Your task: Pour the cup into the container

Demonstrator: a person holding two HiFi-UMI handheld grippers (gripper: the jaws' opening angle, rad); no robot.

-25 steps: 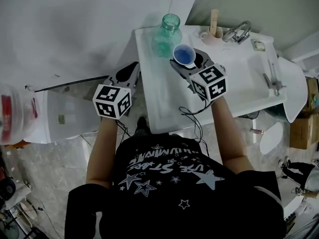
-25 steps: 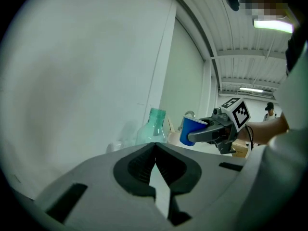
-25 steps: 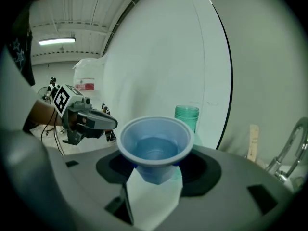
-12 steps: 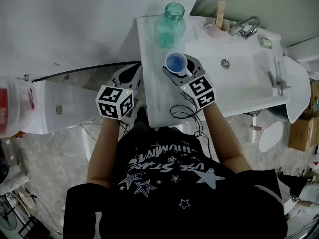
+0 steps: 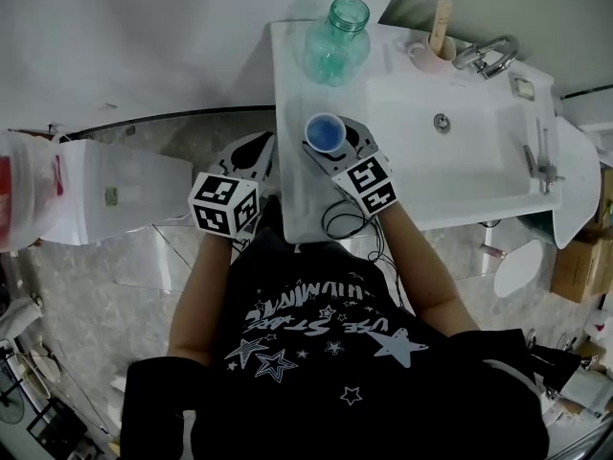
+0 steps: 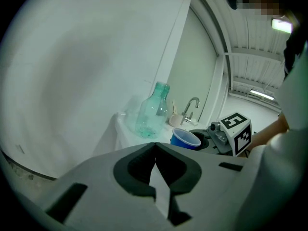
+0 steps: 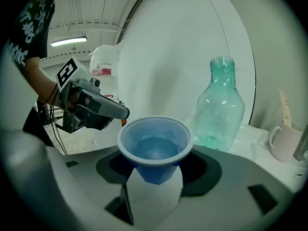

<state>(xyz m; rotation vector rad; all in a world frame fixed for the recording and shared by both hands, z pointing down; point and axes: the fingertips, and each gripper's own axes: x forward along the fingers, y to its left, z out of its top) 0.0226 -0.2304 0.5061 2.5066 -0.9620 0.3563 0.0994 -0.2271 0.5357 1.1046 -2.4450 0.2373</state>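
Observation:
A blue plastic cup [image 5: 325, 131] with clear liquid in it stands upright between the jaws of my right gripper [image 5: 332, 146], which is shut on it over the near part of the white counter [image 5: 299, 195]. In the right gripper view the cup [image 7: 155, 143] fills the middle and my right gripper [image 7: 155, 171] clasps its lower body. The container, a tall green glass jar [image 5: 337, 38] with an open mouth, stands at the counter's far end, seen beyond the cup as the jar [image 7: 219, 107]. My left gripper [image 5: 253, 153] hangs left of the counter, shut and empty; its tips meet in the left gripper [image 6: 155, 147] view.
A white sink basin [image 5: 450, 147] with a faucet [image 5: 487, 56] lies right of the counter. A mug [image 5: 426, 54] holding a wooden stick stands by the faucet. A white bin [image 5: 105, 199] stands on the floor at the left.
My right gripper has drawn the cup back from the jar toward the counter's near edge. The left gripper has stayed beside the counter.

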